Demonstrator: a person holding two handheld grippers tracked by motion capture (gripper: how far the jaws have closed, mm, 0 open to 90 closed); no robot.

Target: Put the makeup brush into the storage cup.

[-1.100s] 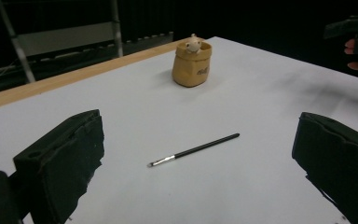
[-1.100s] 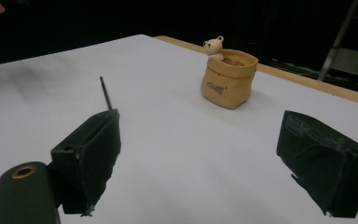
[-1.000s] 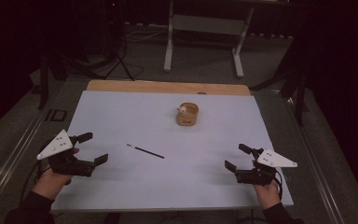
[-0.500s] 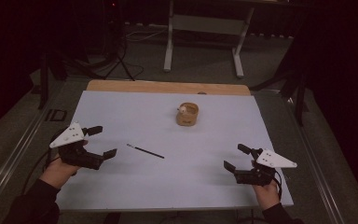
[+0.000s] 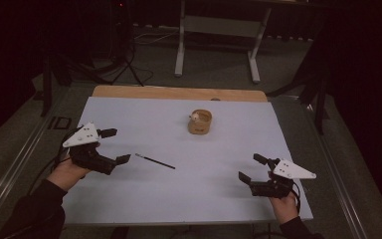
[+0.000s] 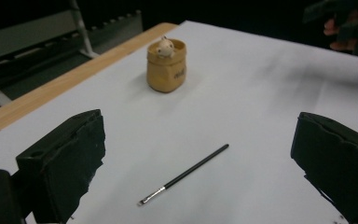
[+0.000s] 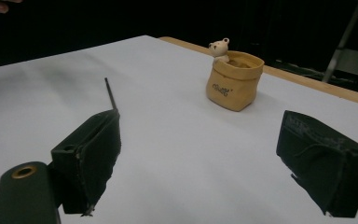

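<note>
I'm holding the left gripper (image 5: pixel 114 146) just left of the brush (image 5: pixel 154 161), jaws spread wide and empty — the brush is lying flat on the table (image 5: pixel 144 119), near the pot (image 5: pixel 200 122) — while the right gripper (image 5: pixel 251 167) is hovering well right of it, gaping too.

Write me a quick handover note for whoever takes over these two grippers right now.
Left gripper: open, empty, just left of the thin brush, jaws facing it.
Right gripper: open, empty, near the table's right front corner, away from both things.
Brush lies flat on the white table; the bag-shaped holder with a small bear stands upright farther back, apart from the brush.
Done: nothing gripped yet.
Left: probably grasp the brush with the left gripper, perhaps put it in the holder.
</note>
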